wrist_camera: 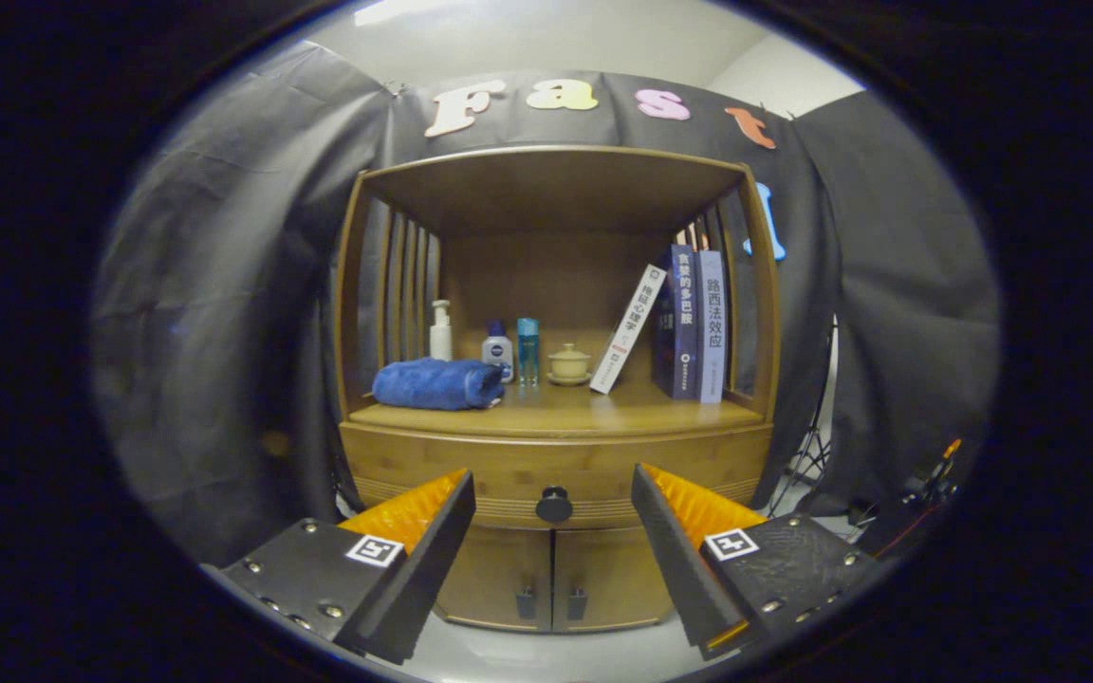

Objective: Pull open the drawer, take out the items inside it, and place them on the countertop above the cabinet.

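Gripper [553,493] nearest the camera: both fingers [433,531] spread wide apart, holding nothing, aimed at the front of a wooden cabinet [556,579]. Seen between the fingertips and beyond them is the drawer [509,470], shut, its dark round knob [554,504] centred in the gap (no contact with either finger). Under the drawer, two lower doors [551,579] closed, each with a small dark handle near the centre seam.

Drawer contents not visible.

Countertop [622,408] above the drawer, inside an open shelf bay with slatted sides:
- folded blue towel [438,383] at the left front
- white pump bottle [440,331] behind the towel
- small white bottle with a blue cap [497,349], just beside it
- clear blue bottle [527,350], next along
- small lidded cup on a saucer [569,364], near centre
- white book [628,328] leaning rightward against two upright books [696,323] at the right side

Black cloth [224,332] hangs around and behind the cabinet.
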Demonstrator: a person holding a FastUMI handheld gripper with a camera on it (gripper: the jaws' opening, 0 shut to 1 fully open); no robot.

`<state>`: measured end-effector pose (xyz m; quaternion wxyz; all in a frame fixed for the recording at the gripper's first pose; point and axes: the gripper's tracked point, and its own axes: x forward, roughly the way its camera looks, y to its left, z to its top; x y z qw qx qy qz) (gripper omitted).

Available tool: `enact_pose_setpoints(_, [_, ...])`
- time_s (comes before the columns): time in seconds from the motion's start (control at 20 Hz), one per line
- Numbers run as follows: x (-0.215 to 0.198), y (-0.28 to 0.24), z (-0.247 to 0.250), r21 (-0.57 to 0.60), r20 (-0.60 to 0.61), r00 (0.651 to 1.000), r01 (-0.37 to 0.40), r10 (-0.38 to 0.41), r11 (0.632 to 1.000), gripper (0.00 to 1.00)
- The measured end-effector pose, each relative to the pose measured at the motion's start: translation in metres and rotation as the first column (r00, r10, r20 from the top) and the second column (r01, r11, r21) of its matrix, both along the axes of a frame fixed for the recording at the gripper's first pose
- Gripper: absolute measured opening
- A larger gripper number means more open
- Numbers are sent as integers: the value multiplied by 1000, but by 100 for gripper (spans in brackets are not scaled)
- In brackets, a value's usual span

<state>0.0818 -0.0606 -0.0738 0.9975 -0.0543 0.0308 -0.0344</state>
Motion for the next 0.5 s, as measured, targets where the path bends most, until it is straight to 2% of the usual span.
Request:
enact_pose_setpoints(0.15, [40,6,-23,13,-10,999,-31,32,999,100])
enact_pose_setpoints(0.25, [62,-3,-37,-20,5,1000,-10,11,1000,100])
enact_pose_setpoints(0.5, [104,-19,-97,-65,-90,995,28,-34,997,100])
